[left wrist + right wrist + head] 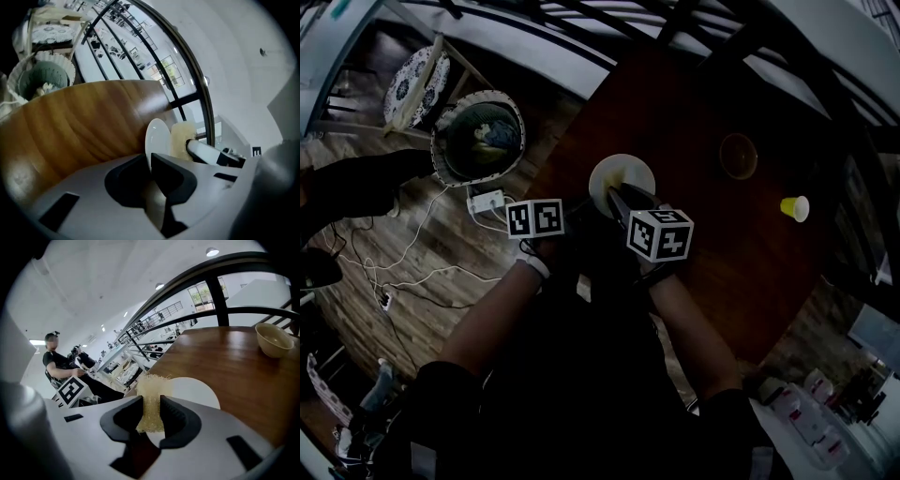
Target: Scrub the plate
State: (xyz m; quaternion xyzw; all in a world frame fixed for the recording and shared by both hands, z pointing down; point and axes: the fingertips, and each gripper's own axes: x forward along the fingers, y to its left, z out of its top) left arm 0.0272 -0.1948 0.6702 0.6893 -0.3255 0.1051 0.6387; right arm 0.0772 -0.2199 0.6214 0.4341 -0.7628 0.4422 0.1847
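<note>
Left tongs (pixel 150 164) clamped on plate (pixel 157 138) rim; right tongs (pixel 151 406) pinching soft sponge (pixel 151 389). Plate likely stiff, slick, breakable; rim safest hold.

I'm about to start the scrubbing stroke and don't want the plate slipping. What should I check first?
1. Left claw shut on plate rim: ok.
2. Right claw shut on scrub pad: ok.
3. Pad lying against plate face: ok.
4. Plate's lower edge braced on table: cannot tell.
5. Bowl and yellow cup apart from plate: ok.
</note>
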